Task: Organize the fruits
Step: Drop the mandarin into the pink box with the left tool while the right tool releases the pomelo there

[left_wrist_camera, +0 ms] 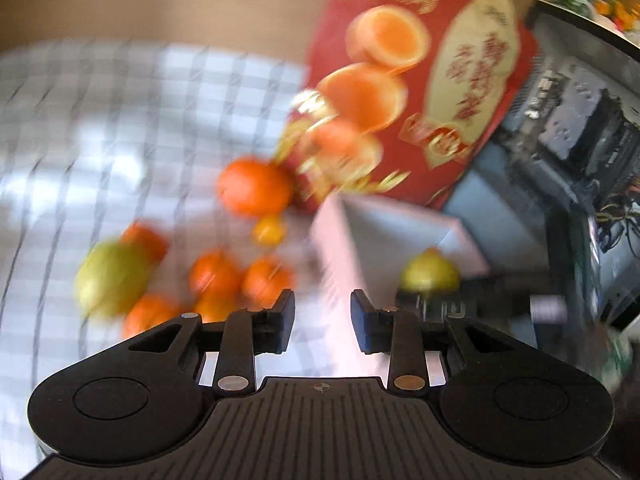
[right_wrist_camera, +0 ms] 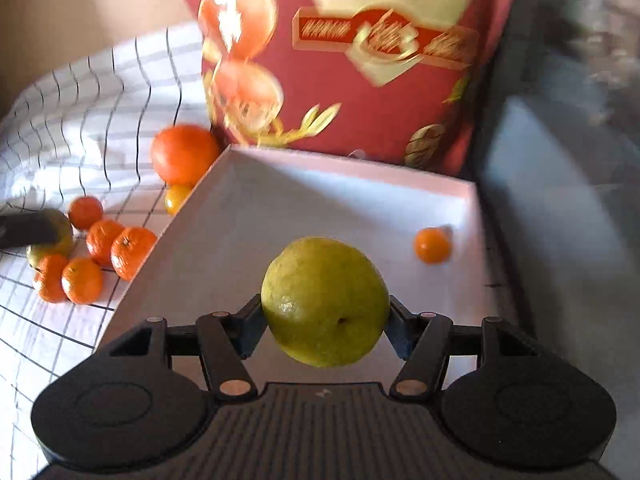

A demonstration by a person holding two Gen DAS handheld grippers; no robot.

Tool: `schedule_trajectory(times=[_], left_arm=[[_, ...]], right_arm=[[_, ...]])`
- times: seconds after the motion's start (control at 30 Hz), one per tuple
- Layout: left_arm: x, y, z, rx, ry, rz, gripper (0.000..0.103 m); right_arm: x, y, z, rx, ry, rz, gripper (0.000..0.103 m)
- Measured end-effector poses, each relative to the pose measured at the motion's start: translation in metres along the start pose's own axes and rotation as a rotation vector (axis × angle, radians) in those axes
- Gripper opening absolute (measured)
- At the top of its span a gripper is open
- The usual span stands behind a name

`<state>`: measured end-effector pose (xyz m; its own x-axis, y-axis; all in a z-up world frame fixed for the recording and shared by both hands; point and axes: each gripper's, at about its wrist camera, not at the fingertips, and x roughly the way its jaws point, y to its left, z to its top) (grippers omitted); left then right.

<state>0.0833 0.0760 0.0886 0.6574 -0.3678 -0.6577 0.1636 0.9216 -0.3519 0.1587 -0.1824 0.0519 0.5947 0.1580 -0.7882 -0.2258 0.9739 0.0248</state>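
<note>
- The right gripper (right_wrist_camera: 325, 322) holds a big green fruit (right_wrist_camera: 325, 300) between its two fingers, in the middle of the right wrist view.
- The green fruit hangs over a white tray (right_wrist_camera: 280, 208) and is not touching it.
- One small orange (right_wrist_camera: 432, 245) sits alone in the tray, near its right wall.
- A big red box (right_wrist_camera: 360, 80) with orange pictures on it stands behind the tray, at the top of the view.
- A large orange (right_wrist_camera: 184, 154) lies just beside the tray's far left corner, with a tiny yellow-orange fruit (right_wrist_camera: 176, 198) right under it.
- A bunch of small oranges (right_wrist_camera: 100, 256) lies on the checked cloth (right_wrist_camera: 100, 92) at the left, close to the tray's left wall.
- A second green fruit (right_wrist_camera: 54, 246) sits at the left edge, next to the bunch.
- The left gripper (left_wrist_camera: 322, 320) has nothing in it; its fingers stand a little way apart, low in the left wrist view.
- That view is blurry. The left gripper hangs above the tray's left wall, with the bunch of oranges to its left.
</note>
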Motion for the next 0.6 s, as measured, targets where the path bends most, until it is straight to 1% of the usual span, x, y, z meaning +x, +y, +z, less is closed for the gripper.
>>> schedule_trajectory(times=[0.13,0.23,0.33,0.43,0.53,0.6], left_arm=[[-0.019,0.037,-0.03,-0.08,0.046,0.063,0.034],[-0.03,0.06,-0.042,-0.131,0.058,0.106,0.034],[-0.037,0.076,-0.051,-0.179,0.054,0.138,0.034],[-0.037,0.081,-0.051,-0.195,0.049,0.144,0.034],[-0.036,0.08,-0.052,-0.181,0.045,0.133,0.034],[-0.036,0.078,-0.054,-0.17,0.045,0.127,0.034]], right_arm=[[0.024,0.018,0.01,-0.077,0.058,-0.025,0.062],[0.032,0.024,0.014,-0.112,0.084,-0.034,0.062],[0.039,0.027,0.016,-0.13,0.134,-0.033,0.062],[0.038,0.028,0.017,-0.137,0.155,-0.042,0.062],[0.034,0.028,0.018,-0.131,0.16,-0.061,0.063],[0.024,0.026,0.019,-0.126,0.135,-0.07,0.069]])
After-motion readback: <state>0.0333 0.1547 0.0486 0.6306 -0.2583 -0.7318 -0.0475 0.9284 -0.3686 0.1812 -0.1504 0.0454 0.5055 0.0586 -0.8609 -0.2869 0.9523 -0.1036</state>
